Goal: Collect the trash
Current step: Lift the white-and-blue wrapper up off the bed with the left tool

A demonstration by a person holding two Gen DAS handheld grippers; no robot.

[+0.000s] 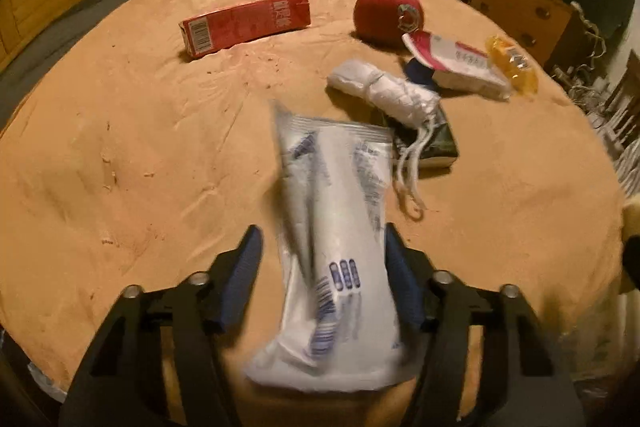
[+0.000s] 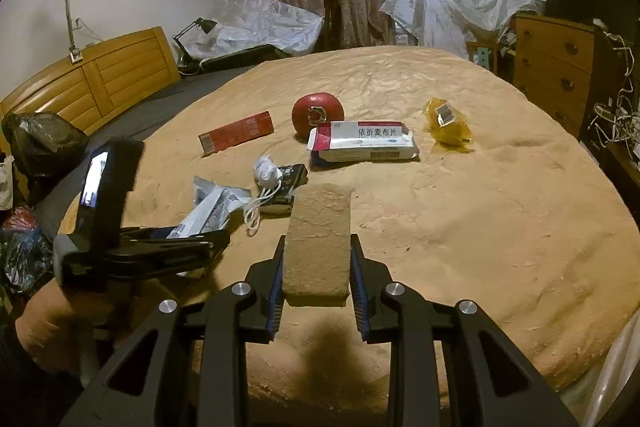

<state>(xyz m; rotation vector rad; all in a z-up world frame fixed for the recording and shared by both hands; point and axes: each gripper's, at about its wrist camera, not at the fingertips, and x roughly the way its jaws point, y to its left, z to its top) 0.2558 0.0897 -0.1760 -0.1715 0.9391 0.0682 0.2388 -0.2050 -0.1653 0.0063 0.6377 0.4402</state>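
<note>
One crinkled white plastic wrapper (image 1: 336, 251)

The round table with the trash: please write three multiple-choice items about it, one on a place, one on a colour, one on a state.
1. Where does the red ball lie?
A. just behind the white medicine box
B. inside the medicine box
C. beside the right gripper's fingers

2. What colour is the crumpled wrapper at the far right of the table?
A. blue
B. yellow
C. black

3. How is the right gripper?
A. open and empty
B. shut on a tan block
C. shut on the red carton

Key: 1 A, the ball sits directly behind the box; 2 B, it is a clear yellow; 3 B, both pads press the block's sides, while the carton lies far off on the table.
</note>
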